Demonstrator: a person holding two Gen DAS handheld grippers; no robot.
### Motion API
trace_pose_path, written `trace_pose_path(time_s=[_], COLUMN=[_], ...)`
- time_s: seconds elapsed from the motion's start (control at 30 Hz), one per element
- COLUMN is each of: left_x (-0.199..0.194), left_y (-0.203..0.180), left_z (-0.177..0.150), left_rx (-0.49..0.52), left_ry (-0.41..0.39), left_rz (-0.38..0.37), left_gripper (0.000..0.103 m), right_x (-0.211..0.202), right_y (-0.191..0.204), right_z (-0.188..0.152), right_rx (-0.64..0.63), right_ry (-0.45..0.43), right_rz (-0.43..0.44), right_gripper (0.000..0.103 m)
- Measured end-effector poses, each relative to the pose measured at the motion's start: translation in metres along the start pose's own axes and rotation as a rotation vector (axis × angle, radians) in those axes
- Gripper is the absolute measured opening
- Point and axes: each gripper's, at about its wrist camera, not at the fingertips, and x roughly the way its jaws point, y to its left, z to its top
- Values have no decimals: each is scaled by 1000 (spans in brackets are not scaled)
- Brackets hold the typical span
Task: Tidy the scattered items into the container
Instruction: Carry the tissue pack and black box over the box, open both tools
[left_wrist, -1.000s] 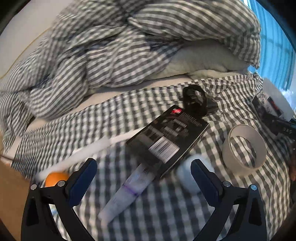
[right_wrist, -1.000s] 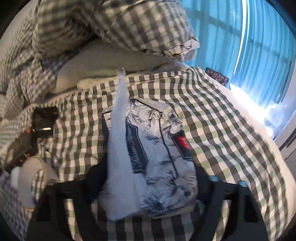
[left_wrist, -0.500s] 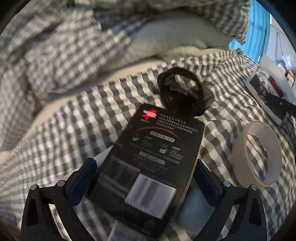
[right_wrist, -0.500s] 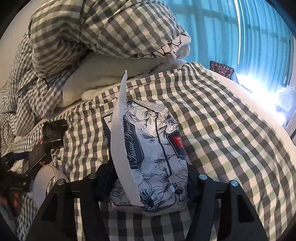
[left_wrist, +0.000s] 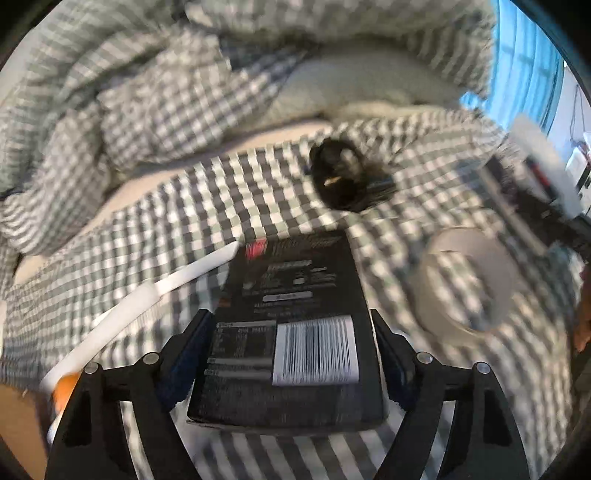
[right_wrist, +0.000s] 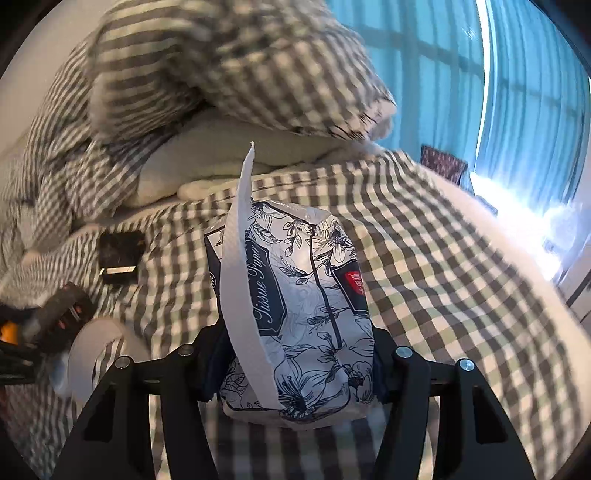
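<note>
Box (left_wrist: 295, 332) sits between my left claw (left_wrist: 291, 354) jaws, which have just closed onto it; right claw (right_wrist: 295, 354) grips tissue pack (right_wrist: 295, 295) (above bed). Next: carry both to the container, unseen.

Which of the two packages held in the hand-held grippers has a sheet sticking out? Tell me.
The floral tissue pack: a white sheet rises from its top. The black box is sealed, with a barcode label.

Both wrist cams close, angled down—share tape roll (left_wrist: 467, 282).
</note>
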Motion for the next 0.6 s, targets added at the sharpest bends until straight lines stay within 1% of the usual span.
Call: trace_pose_path(time_s=[0.07,0.13,0.27,0.33,0.4,0.6], left_x=[-28,-59,-117,-145,-171,-247], left_y=[1,7,25,41,56,122], left_z=[-5,-11,-29,-36,-45,-90], left_rx=[-12,-37,-107,-151,-180,-279], left_ry=[-19,-51,-114,-140,-161,-248], left_rz=[42,104,145,152,169,269], left_gripper=[80,80,80,80,80,80], right_x=[-22,-54,-106,-132,-154,-215], right_y=[18,41,82,108,137,228], right_z=[-1,-3,-3,-4,-6,-16], right_rx=[-44,-91,-130,-156,-198,-315], right_ry=[-3,-31,-36,-39,-55,-101], right_rz=[14,45,148,204,234,350], right_gripper=[58,57,57,57,57,57])
